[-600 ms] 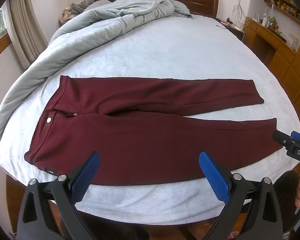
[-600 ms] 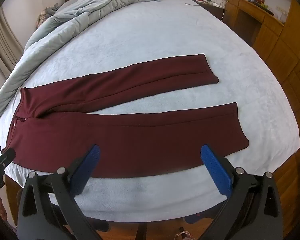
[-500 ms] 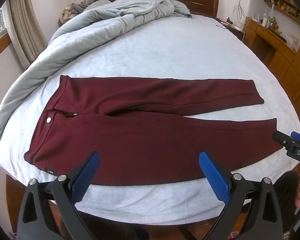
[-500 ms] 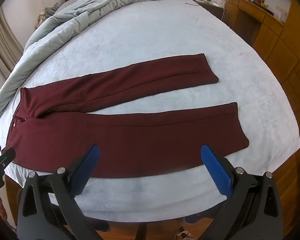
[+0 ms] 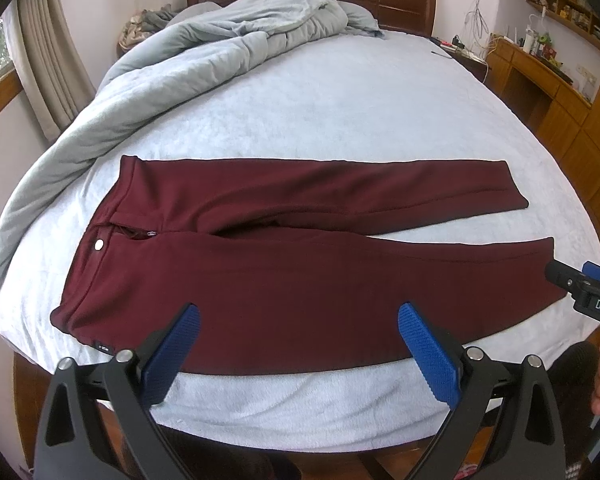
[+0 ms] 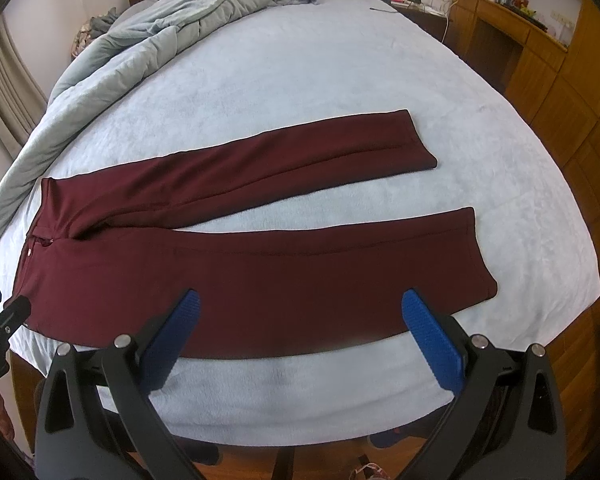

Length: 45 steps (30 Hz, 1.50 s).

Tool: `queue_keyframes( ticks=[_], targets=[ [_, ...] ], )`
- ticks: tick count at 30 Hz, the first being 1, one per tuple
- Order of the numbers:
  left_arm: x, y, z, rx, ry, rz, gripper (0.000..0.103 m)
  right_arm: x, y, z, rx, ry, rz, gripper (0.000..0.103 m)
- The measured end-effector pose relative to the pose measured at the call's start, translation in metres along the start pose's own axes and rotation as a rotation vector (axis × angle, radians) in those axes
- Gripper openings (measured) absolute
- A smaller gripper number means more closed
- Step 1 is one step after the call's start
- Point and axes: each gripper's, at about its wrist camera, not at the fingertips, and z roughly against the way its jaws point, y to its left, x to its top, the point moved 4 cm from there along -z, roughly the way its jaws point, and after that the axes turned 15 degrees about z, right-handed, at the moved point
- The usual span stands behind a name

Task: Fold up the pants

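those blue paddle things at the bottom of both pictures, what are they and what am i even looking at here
They are the two fingers of a hand-held gripper; a person holds one in each hand, with no robot arm involved. Each picture comes from a wide-angle camera on a gripper, looking forward between its fingers. One view belongs to the left gripper, the other to the right gripper. Each also peeks into the other's picture at the edge.

Both are open and hold nothing. Ahead, dark red pants lie flat on a pale blue bed, waistband to the left, legs spread apart to the right. A grey duvet is bunched near the headboard. No fold has been made yet.
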Motion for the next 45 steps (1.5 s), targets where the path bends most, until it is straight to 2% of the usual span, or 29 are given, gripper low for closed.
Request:
queue_keyframes(
  ticks=[17,24,28,30,31,33,37,45],
  targets=[
    [0.003,-0.002,0.0,-0.013,0.0,0.002,0.099,0.0,0.0,0.001,-0.002,-0.007,0.003,0.1],
    [0.006,-0.005,0.004,0.003,-0.073,-0.021,0.099,0.0,0.0,0.0,-0.001,-0.009,0.003,0.1],
    [0.01,-0.008,0.002,0.002,-0.083,-0.014,0.099,0.004,-0.001,0.0,-0.012,-0.013,0.01,0.1],
    [0.012,-0.01,-0.003,-0.002,-0.054,-0.003,0.099,0.006,-0.004,-0.002,-0.016,-0.02,0.013,0.1],
    [0.01,-0.01,-0.009,-0.006,0.009,0.008,0.099,0.009,-0.006,-0.002,-0.022,-0.026,0.017,0.1],
    [0.013,-0.016,-0.015,-0.006,0.036,0.006,0.099,0.014,-0.012,-0.002,-0.034,-0.039,0.019,0.1],
    [0.023,-0.031,-0.027,-0.01,0.057,-0.004,0.099,0.029,-0.029,-0.005,-0.053,-0.071,0.033,0.1],
    [0.069,-0.078,-0.062,-0.066,0.005,0.001,0.099,0.066,-0.068,-0.023,-0.111,-0.135,0.096,0.1]
  ],
)
